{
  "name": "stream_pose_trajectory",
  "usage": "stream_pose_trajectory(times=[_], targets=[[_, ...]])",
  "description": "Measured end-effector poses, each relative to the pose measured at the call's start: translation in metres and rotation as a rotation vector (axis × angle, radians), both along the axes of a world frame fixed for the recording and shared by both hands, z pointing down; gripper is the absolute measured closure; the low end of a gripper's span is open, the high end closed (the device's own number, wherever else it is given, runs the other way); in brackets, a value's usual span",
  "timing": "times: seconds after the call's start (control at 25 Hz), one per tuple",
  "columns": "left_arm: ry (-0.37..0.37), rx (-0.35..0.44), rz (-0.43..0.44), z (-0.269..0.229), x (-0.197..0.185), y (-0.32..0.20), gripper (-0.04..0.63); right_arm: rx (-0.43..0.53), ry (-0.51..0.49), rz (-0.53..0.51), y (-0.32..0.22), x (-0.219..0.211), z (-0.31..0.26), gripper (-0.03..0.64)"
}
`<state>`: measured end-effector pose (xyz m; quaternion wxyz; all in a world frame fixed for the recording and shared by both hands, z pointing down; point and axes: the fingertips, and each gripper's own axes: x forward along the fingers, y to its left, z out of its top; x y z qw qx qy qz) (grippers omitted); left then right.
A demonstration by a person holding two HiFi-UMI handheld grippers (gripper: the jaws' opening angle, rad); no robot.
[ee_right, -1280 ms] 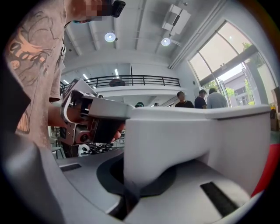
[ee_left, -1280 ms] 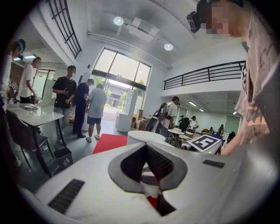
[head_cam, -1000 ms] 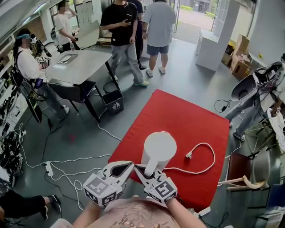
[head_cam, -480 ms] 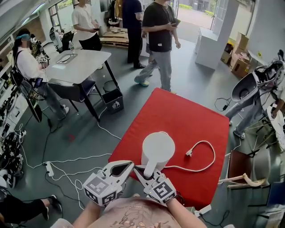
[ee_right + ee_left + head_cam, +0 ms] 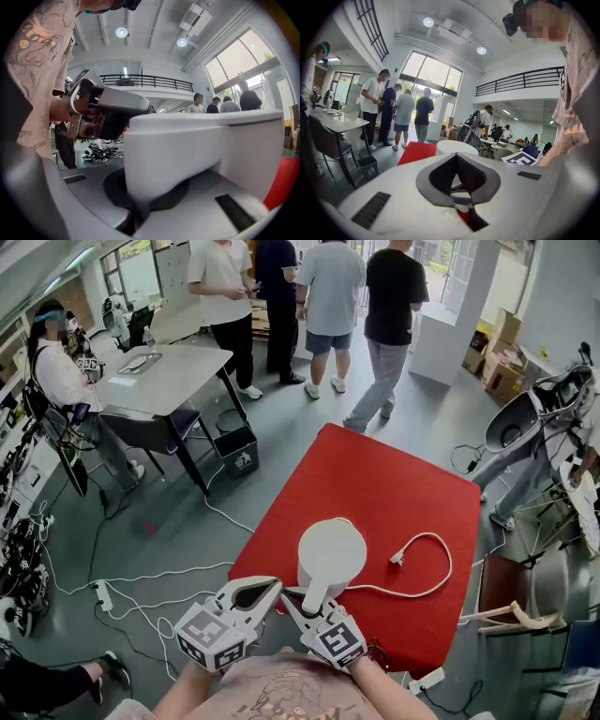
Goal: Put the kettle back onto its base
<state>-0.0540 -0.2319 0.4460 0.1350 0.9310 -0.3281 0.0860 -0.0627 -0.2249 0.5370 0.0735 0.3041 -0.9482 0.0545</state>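
Kettle point(image 5: 331, 554), rigid, slick and likely heavy, carries best by its handle point(image 5: 315, 594), still pinched between the slightly loosened jaws of the right gripper point(image 5: 302, 601); left gripper point(image 5: 274, 587) closed, empty.

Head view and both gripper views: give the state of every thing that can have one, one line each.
White electric kettle: upright, lid down, on the red-covered table.
White power cord: plug lying loose on the table, unplugged.
Left hand-held gripper: shut, empty.
Right hand-held gripper: closed on the kettle's handle, jaws just eased open slightly.
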Motion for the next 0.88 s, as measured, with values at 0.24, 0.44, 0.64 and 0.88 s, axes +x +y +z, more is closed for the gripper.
stream_pose_trajectory(times=[0.24,0.44,0.64,0.88], targets=[[0.008,-0.004,0.001,0.0,0.002,0.007,0.609,-0.009,0.017,0.011,0.0,0.004,0.001,0.572],[0.01,-0.004,0.001,0.002,0.002,0.012,0.609,-0.018,0.026,0.016,0.004,0.008,0.006,0.533],[0.016,-0.002,0.012,0.0,0.004,0.016,0.609,-0.043,0.015,0.013,0.008,0.01,0.007,0.443],[0.022,0.0,0.03,-0.002,0.008,0.019,0.609,-0.029,0.057,0.026,0.01,0.014,0.009,0.445]])
